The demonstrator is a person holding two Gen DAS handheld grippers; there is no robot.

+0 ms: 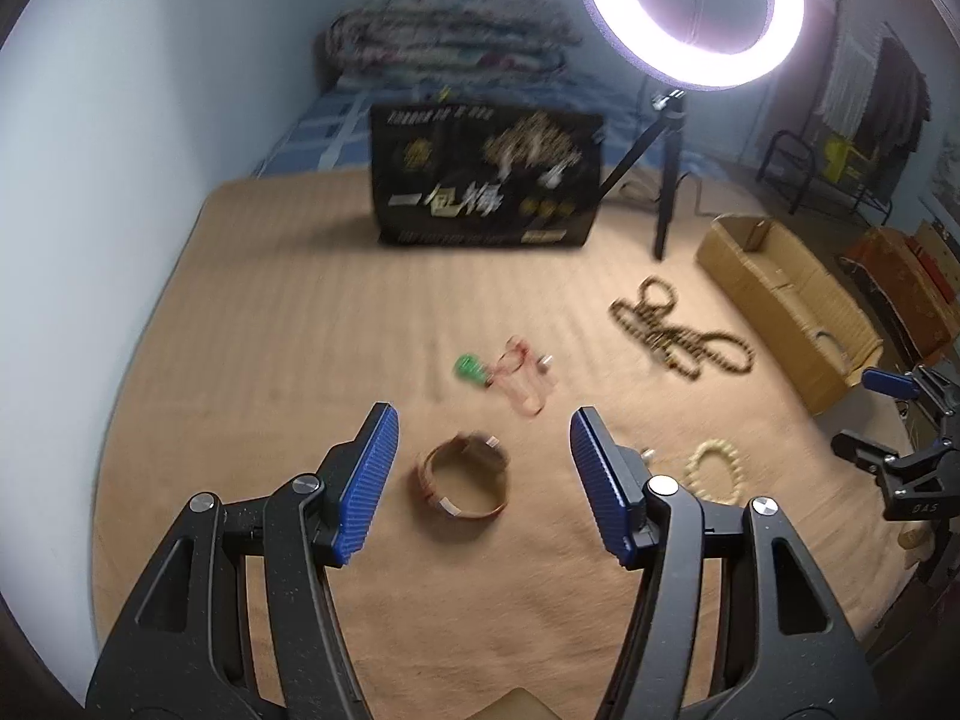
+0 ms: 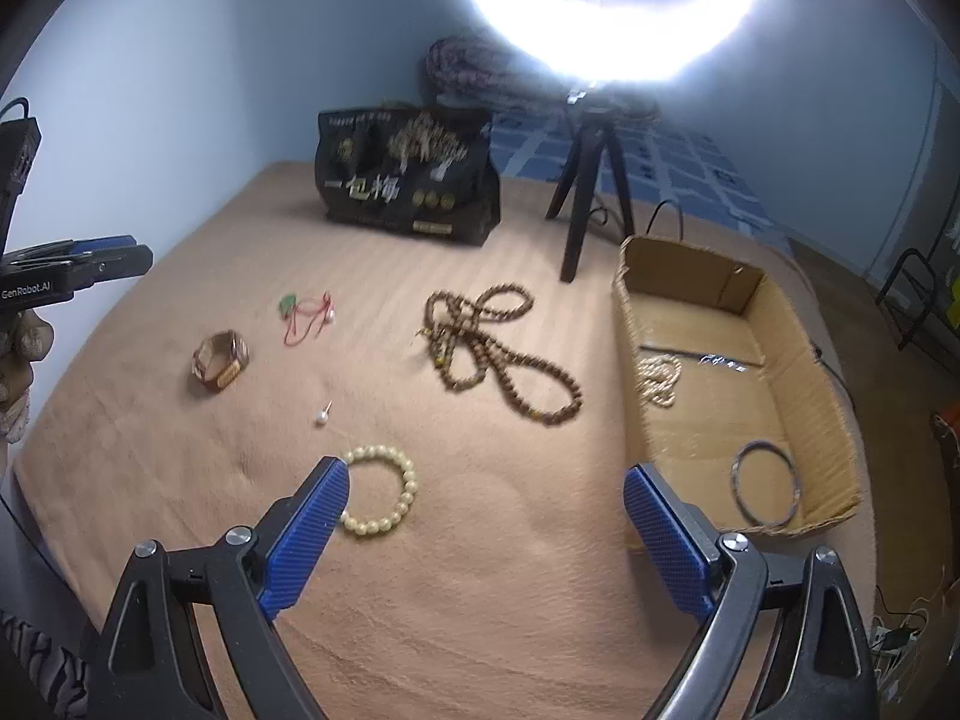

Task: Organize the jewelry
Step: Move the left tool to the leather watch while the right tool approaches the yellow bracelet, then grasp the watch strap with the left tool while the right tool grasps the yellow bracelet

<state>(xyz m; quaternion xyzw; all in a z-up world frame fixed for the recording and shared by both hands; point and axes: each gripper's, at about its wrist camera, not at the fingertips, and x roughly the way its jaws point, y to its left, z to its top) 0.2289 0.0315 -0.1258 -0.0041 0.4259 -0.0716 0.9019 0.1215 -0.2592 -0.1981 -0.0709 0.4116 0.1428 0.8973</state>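
My left gripper (image 1: 483, 480) is open above a brown band bracelet (image 1: 462, 483) lying between its blue pads on the tan blanket. My right gripper (image 2: 486, 531) is open and empty, with a cream bead bracelet (image 2: 379, 498) by its left pad. A long brown bead necklace (image 2: 498, 354), a red cord with a green pendant (image 2: 306, 315) and a small pearl pin (image 2: 323, 416) lie on the blanket. The cardboard box (image 2: 828, 420) at right holds a metal bangle (image 2: 767, 491) and a cream bead string (image 2: 660, 381).
A black printed bag (image 2: 411, 180) stands at the back. A ring light on a tripod (image 2: 591, 180) stands beside the box. The blanket's edges drop off at left and front. A folded quilt (image 1: 450, 39) lies far back.
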